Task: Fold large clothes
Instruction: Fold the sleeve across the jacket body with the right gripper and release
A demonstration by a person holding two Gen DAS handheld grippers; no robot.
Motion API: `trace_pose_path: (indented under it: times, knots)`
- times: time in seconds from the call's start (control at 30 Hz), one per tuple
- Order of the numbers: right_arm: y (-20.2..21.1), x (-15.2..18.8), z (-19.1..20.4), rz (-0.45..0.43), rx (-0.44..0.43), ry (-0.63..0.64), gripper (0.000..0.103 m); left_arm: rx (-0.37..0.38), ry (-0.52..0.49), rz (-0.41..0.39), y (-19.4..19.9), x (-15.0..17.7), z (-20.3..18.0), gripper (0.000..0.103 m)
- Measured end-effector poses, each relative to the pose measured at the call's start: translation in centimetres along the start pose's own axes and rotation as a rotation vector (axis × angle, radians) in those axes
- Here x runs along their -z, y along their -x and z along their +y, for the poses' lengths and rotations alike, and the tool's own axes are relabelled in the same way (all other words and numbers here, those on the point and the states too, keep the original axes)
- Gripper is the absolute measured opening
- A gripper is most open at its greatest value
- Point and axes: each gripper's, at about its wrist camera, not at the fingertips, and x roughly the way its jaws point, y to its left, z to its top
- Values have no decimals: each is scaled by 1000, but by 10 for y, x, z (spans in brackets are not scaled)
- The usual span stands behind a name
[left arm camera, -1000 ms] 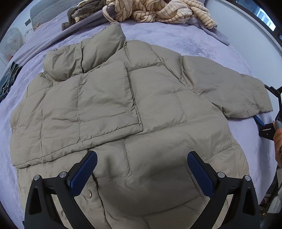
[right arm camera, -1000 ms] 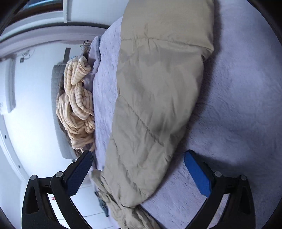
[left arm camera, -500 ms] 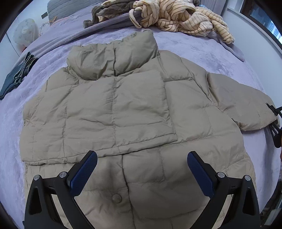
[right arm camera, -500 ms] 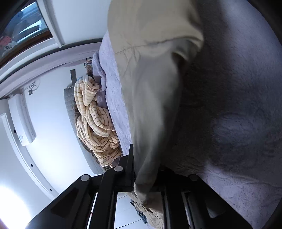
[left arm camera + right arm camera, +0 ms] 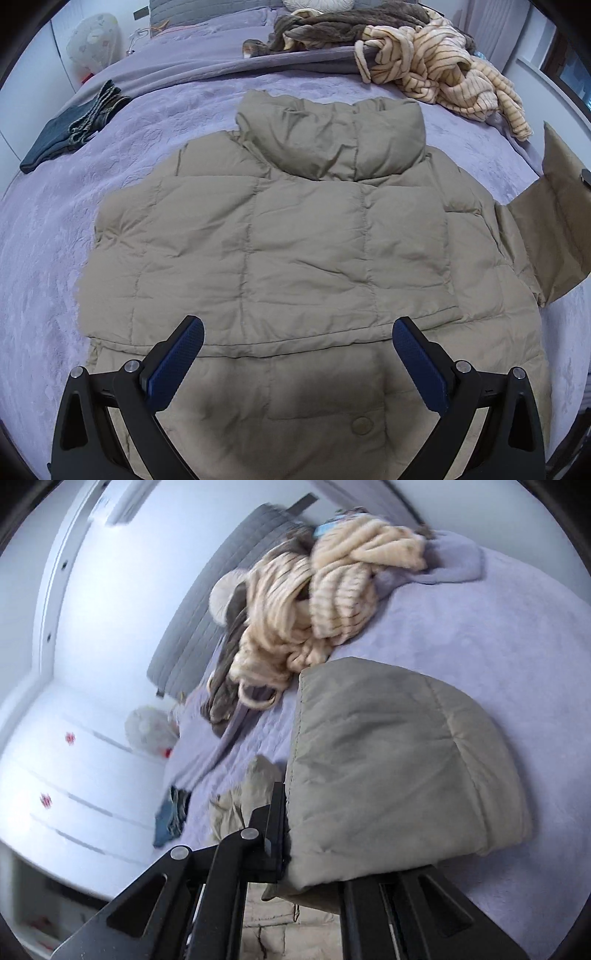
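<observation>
a home bedroom: a bed under a lilac blanket, a grey padded headboard, loose clothes heaped near it, white drawers beside.

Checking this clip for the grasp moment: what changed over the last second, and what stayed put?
The right gripper closed on the jacket's sleeve and lifted it off the bedspread; a second ago the sleeve lay flat between open jaws. The left gripper slid across the jacket, open and empty throughout. The jacket body, the folded-in sleeve and the striped pile stayed put.
</observation>
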Motion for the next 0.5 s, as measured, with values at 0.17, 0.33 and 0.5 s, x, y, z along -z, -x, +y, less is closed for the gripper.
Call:
trace_pose_path:
  times: [0.17, 0.33, 0.5]
  knots:
    - [-68, 69, 75, 177, 50, 253, 8, -28, 20, -12, 1, 2, 33, 102]
    - [-119, 129, 69, 317, 112, 239, 8, -44, 49, -14, -5, 3, 63, 102]
    - [-147, 151, 32, 388, 172, 133, 7, -36, 48, 0, -15, 6, 73, 102]
